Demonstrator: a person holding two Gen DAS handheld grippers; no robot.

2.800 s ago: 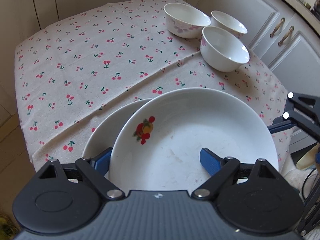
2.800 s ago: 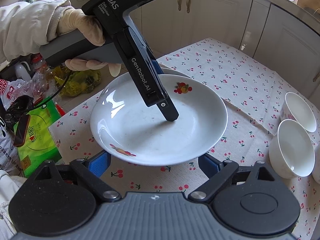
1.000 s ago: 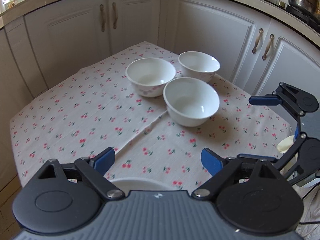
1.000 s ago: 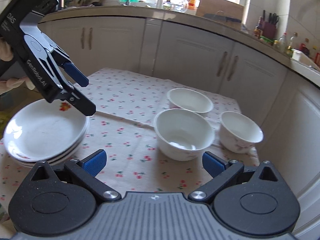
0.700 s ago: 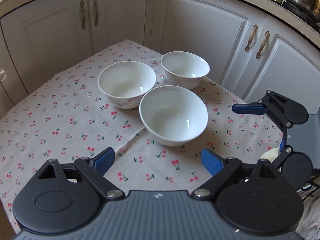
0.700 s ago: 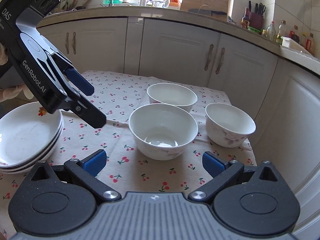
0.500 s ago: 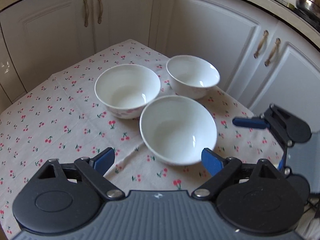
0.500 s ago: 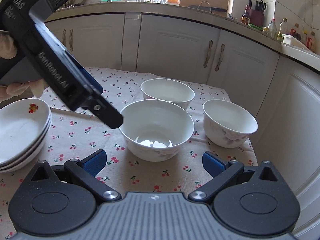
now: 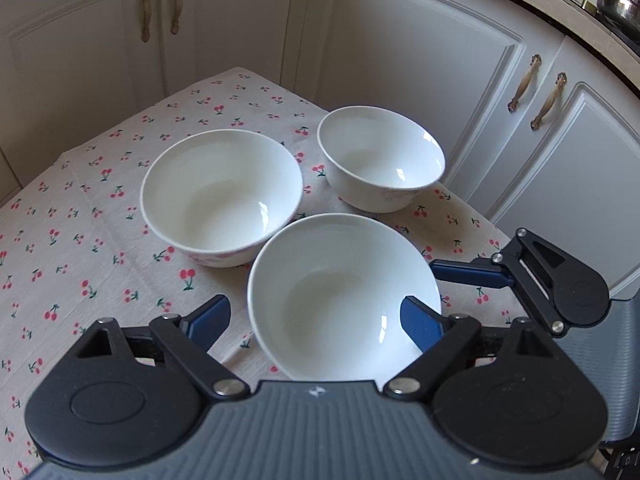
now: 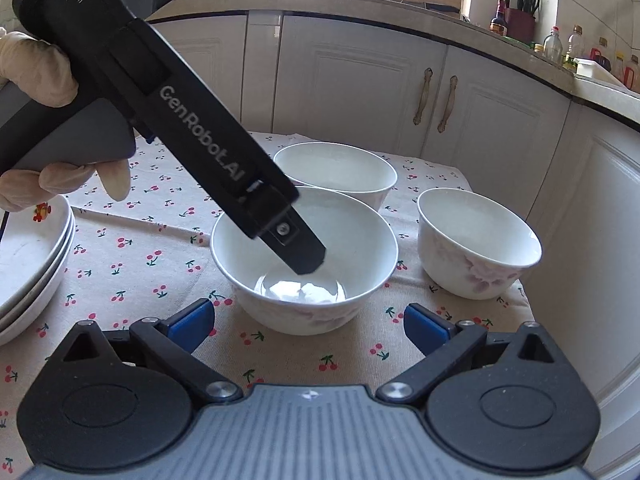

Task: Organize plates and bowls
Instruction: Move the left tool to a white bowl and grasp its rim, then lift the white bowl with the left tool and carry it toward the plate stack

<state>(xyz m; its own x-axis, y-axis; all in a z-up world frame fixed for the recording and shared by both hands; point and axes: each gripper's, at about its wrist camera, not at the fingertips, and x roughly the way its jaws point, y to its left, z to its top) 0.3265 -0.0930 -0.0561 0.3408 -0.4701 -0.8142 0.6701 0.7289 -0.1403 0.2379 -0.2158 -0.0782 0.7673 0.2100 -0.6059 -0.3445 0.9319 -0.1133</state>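
My left tongs [image 9: 316, 316] stood wide astride the rim of the nearest glossy white bowl [image 9: 344, 300] on the cherry-print cloth [image 9: 100, 240]; two round bowls sat at 11 and 1 o'clock. My right tongs [image 10: 306, 322] gaped empty; stacked plates [image 10: 32, 256] lay at 9.

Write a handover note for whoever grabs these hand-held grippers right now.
Left hand-held gripper: open, one finger dipped inside the nearest bowl, not clamped.
Right hand-held gripper: open, empty, hovering in front of that bowl.
Done: plates stacked at the tablecloth's left side.
Left: all three bowls stand separate; nest the nearest bowl, the back-left bowl and the back-right bowl together.
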